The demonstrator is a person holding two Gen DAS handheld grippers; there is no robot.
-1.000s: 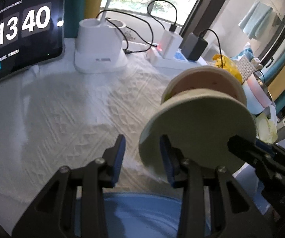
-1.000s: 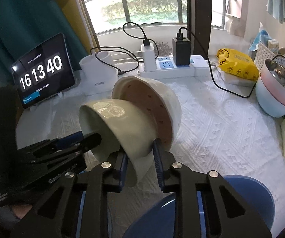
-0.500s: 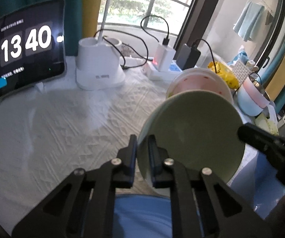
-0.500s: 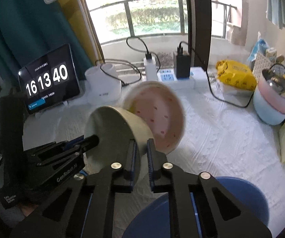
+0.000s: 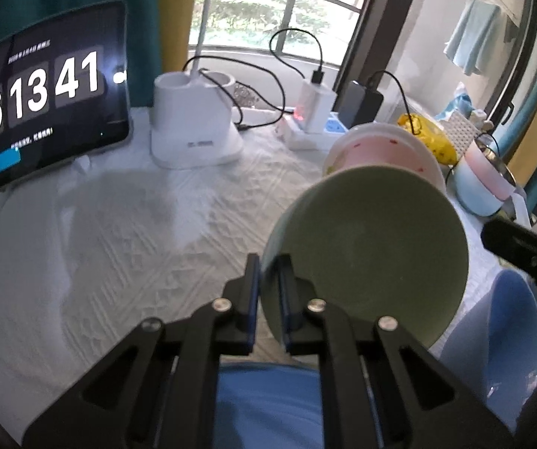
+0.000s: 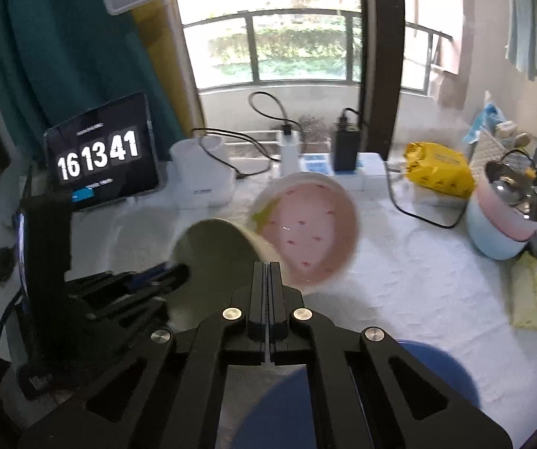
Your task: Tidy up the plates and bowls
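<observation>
Closed since the earlier frames: both pairs of jaws, which stood apart a second ago. The clock readout has been advanced by one second.

Item 1, far left: tablet clock (image 5: 43, 89), propped upright at the table's back edge; not part of the task.

Item 2: left gripper (image 5: 268, 262). Its jaws are clamped on the near rim of the green bowl (image 5: 373, 254), with one pad on each side of the wall. The bowl is held clear of the white tablecloth (image 5: 118, 232) and tipped on edge. It extends rightward from the pads, its green face turned toward the left wrist camera.

Item 3: pink bowl (image 6: 305, 232), just behind the green bowl and partly overlapped by it. It is also tipped, with its speckled inside presented to the right wrist camera.

Item 4: right gripper (image 6: 267, 265). Its jaws are drawn fully together, with no gap seen between the pads. The pink bowl's lower rim lies directly at the fingertips. Whether a sliver of rim is nipped there cannot be told.

Item 5, low right: blue plate (image 6: 399, 385), flat on the cloth beneath the right gripper.

Governing relation, as judged: the pink bowl is nearer the right gripper and the green bowl nearer the left, so any nesting is expected to be settled by bringing the two rims square.
</observation>
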